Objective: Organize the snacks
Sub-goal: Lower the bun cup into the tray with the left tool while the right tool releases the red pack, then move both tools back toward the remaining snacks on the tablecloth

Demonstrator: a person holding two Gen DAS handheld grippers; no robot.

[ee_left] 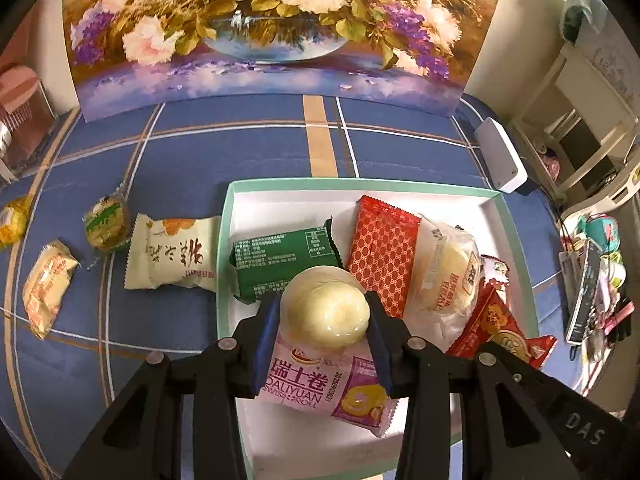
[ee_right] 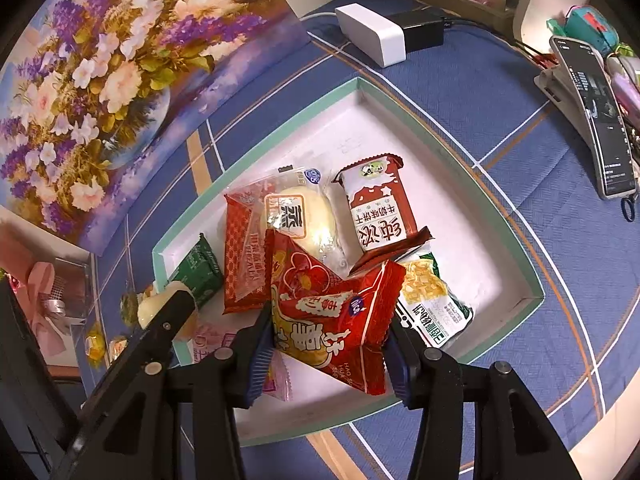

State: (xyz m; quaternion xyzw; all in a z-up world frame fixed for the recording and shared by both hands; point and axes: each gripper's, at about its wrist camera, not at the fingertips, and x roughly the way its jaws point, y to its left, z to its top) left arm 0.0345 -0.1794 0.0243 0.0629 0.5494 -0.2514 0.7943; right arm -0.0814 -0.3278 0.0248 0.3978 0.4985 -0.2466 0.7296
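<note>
L gripper (ee_left: 325,312) is clamped on a pale round bun (ee_left: 325,312) w/ both blue pads against its sides, held over the near end of the white tray (ee_left: 280,196). Directly under the bun, between the fingers, lies a pink swiss roll pack (ee_left: 320,384) inside the tray. Just ahead-left of the L gripper sits a green pack (ee_left: 280,260); ahead-right a red patterned pack (ee_left: 382,252), then a wrapped bun (ee_left: 444,272) further right. Off the tray, well left of the gripper on the blue checked surface (ee_left: 180,160): a cream pack (ee_left: 172,256) touching the tray's outer wall, a round green-yellow snack (ee_left: 106,224), an orange-yellow pack (ee_left: 46,292).

R gripper (ee_right: 328,340) is closed on a red snack bag (ee_right: 332,304), pads pinching its edges, over the tray's near corner. Ahead of it: a brown-white biscuit pack (ee_right: 380,216). Just right of the fingers, a green-yellow corn snack (ee_right: 432,304) partly under the red bag. Far ahead, a floral painting (ee_right: 100,80) and a white box (ee_right: 372,36); a phone (ee_right: 596,120) far right.
</note>
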